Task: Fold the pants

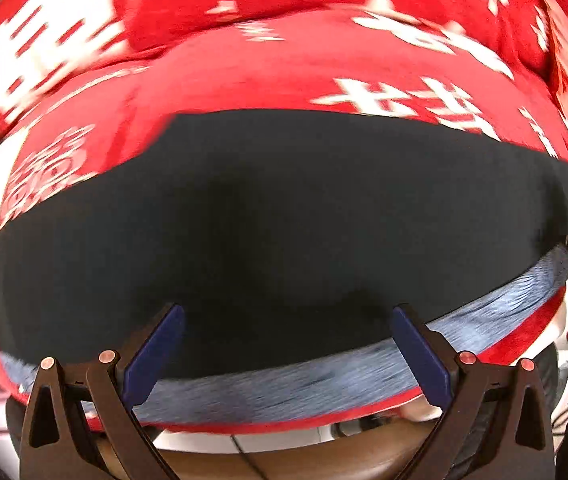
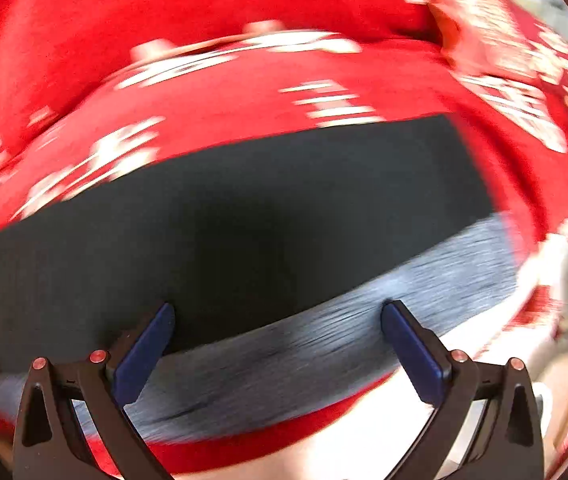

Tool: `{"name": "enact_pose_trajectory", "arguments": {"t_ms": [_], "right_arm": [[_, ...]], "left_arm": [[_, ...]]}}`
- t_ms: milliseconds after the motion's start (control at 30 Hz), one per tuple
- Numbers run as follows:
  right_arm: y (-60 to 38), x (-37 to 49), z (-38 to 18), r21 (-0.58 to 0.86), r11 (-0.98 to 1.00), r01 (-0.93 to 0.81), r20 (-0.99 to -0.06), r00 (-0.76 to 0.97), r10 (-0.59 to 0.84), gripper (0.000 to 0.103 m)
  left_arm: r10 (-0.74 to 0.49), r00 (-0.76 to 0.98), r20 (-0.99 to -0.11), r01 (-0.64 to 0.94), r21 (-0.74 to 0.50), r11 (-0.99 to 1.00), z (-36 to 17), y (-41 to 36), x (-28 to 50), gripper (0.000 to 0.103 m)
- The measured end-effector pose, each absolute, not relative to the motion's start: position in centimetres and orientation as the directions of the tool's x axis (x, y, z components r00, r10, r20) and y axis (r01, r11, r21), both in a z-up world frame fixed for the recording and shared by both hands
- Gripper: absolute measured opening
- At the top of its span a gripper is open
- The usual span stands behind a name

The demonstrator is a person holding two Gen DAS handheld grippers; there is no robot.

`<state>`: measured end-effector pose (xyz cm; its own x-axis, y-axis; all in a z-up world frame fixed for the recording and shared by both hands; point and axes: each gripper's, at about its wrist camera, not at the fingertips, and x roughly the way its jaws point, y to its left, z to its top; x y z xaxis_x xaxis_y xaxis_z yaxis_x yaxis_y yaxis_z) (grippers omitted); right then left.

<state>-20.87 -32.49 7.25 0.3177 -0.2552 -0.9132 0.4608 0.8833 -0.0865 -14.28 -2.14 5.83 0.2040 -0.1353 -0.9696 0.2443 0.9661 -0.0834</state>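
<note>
Black pants (image 1: 276, 216) lie flat across a red bedspread with white print (image 1: 284, 64), with a grey-blue layer (image 1: 292, 388) showing along their near edge. My left gripper (image 1: 288, 316) is open and empty, its blue pads above the near edge of the pants. In the right wrist view the same black pants (image 2: 244, 208) and grey-blue layer (image 2: 324, 344) show. My right gripper (image 2: 278, 316) is open and empty over that near edge. Both views are motion-blurred.
The red bedspread (image 2: 244, 92) rises in a fold behind the pants. The bed's near edge (image 1: 292, 426) runs just below the grey layer, with floor and cables (image 1: 244, 452) beneath. White surface (image 2: 364, 432) shows below the right gripper.
</note>
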Motion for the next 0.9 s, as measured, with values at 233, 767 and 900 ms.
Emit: {"name": "enact_pose_trajectory", "arguments": {"t_ms": [233,767,900], "right_arm": [[-41.3,-26.8,8.8,0.035,0.781,0.623,-0.902,0.356,-0.244,0.103],[-37.9,-26.6,6.4,0.370,0.878,0.304,-0.760,0.643,0.098,0.103],[-38.6,-25.8,6.5,0.385,0.870,0.307,-0.721,0.689,0.076,0.103]], "left_arm": [[-0.122,0.150,-0.981,0.275,-0.077,0.958,4.9,-9.2,-13.4,0.103],[-0.055,0.206,-0.977,0.201,-0.013,0.979,5.5,-16.6,-11.5,0.103],[-0.065,0.222,-0.973,0.205,-0.019,0.979,5.4,-16.3,-11.5,0.103]]}}
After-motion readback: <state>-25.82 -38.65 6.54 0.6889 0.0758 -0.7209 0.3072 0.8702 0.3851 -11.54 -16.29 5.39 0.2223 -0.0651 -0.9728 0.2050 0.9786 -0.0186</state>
